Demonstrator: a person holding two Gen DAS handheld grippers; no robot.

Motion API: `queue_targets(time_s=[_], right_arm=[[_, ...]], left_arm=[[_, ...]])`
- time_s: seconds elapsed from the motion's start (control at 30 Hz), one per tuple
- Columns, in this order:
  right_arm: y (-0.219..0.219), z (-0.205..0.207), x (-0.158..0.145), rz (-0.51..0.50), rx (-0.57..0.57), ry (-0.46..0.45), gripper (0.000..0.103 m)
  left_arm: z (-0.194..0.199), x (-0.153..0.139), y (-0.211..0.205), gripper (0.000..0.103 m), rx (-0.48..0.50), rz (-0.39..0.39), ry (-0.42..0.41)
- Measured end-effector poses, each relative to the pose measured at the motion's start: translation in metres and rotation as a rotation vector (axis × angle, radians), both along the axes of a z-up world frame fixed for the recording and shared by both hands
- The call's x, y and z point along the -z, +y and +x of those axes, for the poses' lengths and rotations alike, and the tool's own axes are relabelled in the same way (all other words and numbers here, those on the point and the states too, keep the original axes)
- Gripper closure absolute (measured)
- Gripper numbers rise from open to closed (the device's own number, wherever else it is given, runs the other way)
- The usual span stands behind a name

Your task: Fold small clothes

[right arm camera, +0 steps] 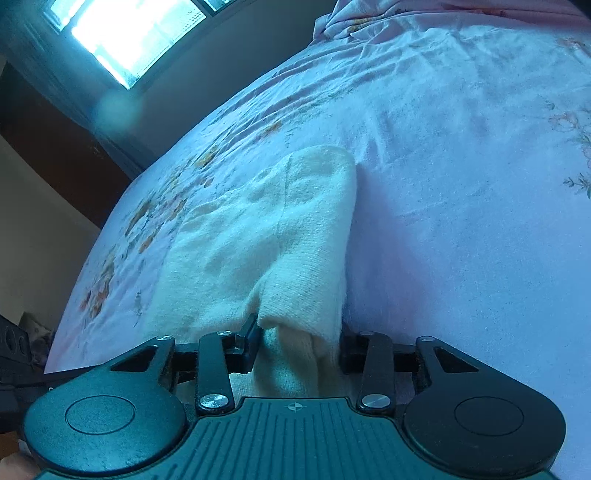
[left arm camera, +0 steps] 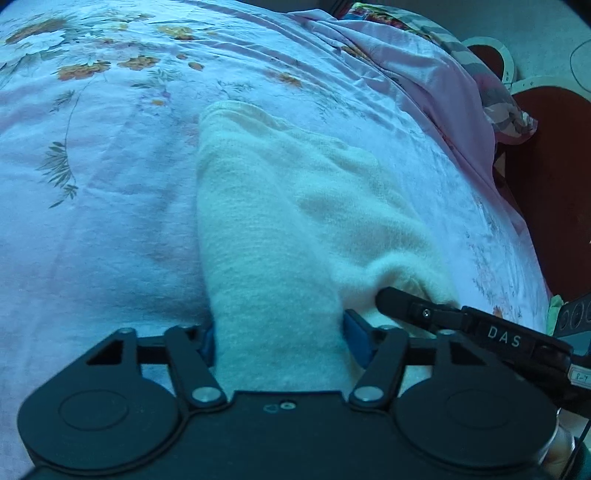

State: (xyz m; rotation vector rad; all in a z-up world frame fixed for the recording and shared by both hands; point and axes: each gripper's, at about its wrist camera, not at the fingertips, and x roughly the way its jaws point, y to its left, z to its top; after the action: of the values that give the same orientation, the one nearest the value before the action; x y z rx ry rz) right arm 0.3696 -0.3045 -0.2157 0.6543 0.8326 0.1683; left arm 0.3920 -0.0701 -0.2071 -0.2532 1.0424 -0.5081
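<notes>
Cloth fills the middle of both views: a small cream knitted garment (left arm camera: 280, 229) lying on a bed sheet (left arm camera: 103, 206) printed with orange flowers and green sprigs. In the left wrist view the left gripper (left arm camera: 280, 343) sits at 6 o'clock with its two blue-padded fingers (left arm camera: 356, 341) closed in on a thick band of the garment, which runs from between them up toward 12 o'clock and ends in a rounded folded edge. The rest of the garment spreads toward 3 o'clock, where it bunches around a black finger of the other tool (left arm camera: 402, 299) that comes in from 4 o'clock and presses into the knit. A pink blanket (left arm camera: 436, 85) is heaped along the bed's edge at 1 o'clock, with dark red floor beyond it at 3 o'clock. In the right wrist view the right gripper (right arm camera: 299, 345) at 6 o'clock has its black fingers (right arm camera: 251, 343) pinched on a doubled fold of the same garment (right arm camera: 295, 236), the layers hanging down between them. The fold rises toward 12 o'clock and the flatter part lies off toward 9 o'clock on the sheet (right arm camera: 461, 221). A bright window (right arm camera: 133, 33) shows at 11 o'clock above a dark wall.
</notes>
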Motion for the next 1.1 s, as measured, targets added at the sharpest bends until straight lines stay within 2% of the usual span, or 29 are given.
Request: queue_targets(time_s=[0.13, 0.2, 0.27, 0.37, 0.47, 0.67, 0.87, 1.0, 1.1], right_arm=[[0.006, 0.004, -0.001, -0.021, 0.008, 0.014, 0.065], [0.003, 0.007, 0.002, 0.016, 0.031, 0.027, 0.064], [0.004, 0.009, 0.002, 0.009, 0.035, 0.033, 0.064], [0.014, 0.005, -0.007, -0.037, 0.044, 0.013, 0.072], [0.019, -0.003, -0.019, -0.041, 0.054, -0.03, 0.074], [0.045, -0.017, -0.055, -0.066, 0.001, -0.124, 0.076], [0.081, -0.035, -0.088, -0.058, -0.059, -0.192, 0.076], [0.113, -0.056, -0.101, -0.055, -0.112, -0.222, 0.076], [0.135, -0.069, -0.099, -0.06, -0.145, -0.229, 0.076]], left_arm=[[-0.004, -0.003, -0.004, 0.054, 0.001, 0.014, -0.024], [-0.005, -0.004, -0.006, 0.056, 0.0, 0.021, -0.033], [-0.007, -0.006, -0.008, 0.059, 0.0, 0.031, -0.042], [-0.013, -0.013, -0.011, 0.067, 0.003, 0.055, -0.081], [-0.02, -0.021, -0.008, 0.072, 0.007, 0.063, -0.112], [-0.039, -0.044, 0.007, 0.072, -0.008, 0.051, -0.156], [-0.071, -0.076, 0.048, 0.072, -0.037, 0.043, -0.21], [-0.095, -0.089, 0.079, 0.072, -0.06, 0.054, -0.231], [-0.112, -0.087, 0.101, 0.072, -0.097, 0.044, -0.231]])
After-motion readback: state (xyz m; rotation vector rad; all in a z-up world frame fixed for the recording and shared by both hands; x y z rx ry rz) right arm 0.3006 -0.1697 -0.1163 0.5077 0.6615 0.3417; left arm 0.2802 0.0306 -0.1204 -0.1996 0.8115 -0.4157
